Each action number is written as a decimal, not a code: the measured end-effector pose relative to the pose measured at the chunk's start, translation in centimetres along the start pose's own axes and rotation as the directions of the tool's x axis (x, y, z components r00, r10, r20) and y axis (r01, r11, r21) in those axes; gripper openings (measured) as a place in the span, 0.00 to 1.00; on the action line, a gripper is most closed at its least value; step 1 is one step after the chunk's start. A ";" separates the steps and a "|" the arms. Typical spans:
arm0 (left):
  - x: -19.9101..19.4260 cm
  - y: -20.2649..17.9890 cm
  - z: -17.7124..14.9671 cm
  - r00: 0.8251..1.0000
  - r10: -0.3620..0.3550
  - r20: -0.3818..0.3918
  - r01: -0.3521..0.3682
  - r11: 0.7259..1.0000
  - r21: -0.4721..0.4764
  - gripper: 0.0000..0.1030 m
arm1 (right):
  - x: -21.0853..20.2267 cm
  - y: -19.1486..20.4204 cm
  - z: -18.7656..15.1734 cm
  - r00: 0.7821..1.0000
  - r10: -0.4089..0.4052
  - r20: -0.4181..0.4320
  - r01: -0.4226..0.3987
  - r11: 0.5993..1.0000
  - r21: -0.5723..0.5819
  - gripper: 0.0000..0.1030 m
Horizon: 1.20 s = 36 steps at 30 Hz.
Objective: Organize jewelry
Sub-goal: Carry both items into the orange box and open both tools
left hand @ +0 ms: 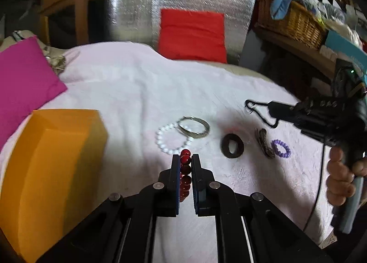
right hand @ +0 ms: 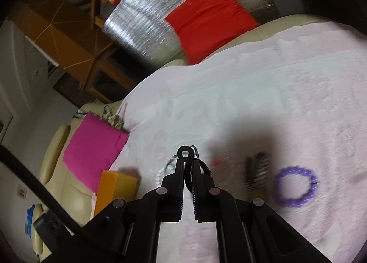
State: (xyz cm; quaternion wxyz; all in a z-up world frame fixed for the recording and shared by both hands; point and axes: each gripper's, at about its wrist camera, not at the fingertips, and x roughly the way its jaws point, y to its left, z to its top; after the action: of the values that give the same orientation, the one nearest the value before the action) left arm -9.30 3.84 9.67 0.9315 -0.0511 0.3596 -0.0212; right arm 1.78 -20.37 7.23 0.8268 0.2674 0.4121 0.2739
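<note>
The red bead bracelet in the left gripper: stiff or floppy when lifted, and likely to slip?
Probably floppy: the red bead bracelet is separate round beads, strung between the left gripper fingers. The glossy beads might roll or slip against the pads. It looks light, so it may swing.

— What blocks the left side?
— An orange box (left hand: 52, 171) and a pink cushion (left hand: 25, 79).
— And ahead?
— Open white cloth (left hand: 137, 84) beyond the bracelet row (left hand: 183, 136), up to a red cushion (left hand: 192, 33).
</note>
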 end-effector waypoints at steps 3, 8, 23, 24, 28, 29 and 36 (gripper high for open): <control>-2.4 0.9 -0.1 0.999 0.023 0.047 -0.022 0.999 -0.024 0.09 | 1.3 2.5 -1.0 0.999 0.035 -0.025 -0.036 0.999 -0.034 0.07; -7.5 3.3 0.0 0.982 0.109 0.152 -0.098 0.992 -0.076 0.09 | 3.5 6.6 -2.4 0.992 0.101 -0.070 -0.106 0.992 -0.073 0.07; -9.8 14.0 -4.1 0.918 0.391 0.070 -0.357 0.890 -0.284 0.09 | 11.5 20.0 -10.2 0.923 0.288 -0.254 -0.333 0.930 -0.157 0.07; -9.4 14.4 -4.4 0.917 0.395 0.050 -0.366 0.886 -0.285 0.09 | 12.1 20.5 -10.7 0.918 0.293 -0.266 -0.341 0.927 -0.155 0.07; -8.1 15.4 -5.2 0.916 0.402 -0.004 -0.387 0.879 -0.280 0.09 | 14.8 21.5 -12.4 0.907 0.293 -0.303 -0.345 0.929 -0.133 0.09; -7.7 15.5 -5.3 0.915 0.402 -0.017 -0.391 0.878 -0.278 0.09 | 15.6 21.4 -12.8 0.904 0.291 -0.314 -0.341 0.933 -0.118 0.10; -6.4 15.3 -5.9 0.890 0.452 -0.063 -0.453 0.860 -0.234 0.11 | 17.2 19.8 -12.8 0.901 0.281 -0.330 -0.313 0.949 -0.047 0.14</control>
State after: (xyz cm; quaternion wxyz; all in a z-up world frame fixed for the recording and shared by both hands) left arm -17.99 19.09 7.94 0.8960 -0.0784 0.3640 0.2418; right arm -4.64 8.00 4.67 0.7098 0.2381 0.4808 0.4565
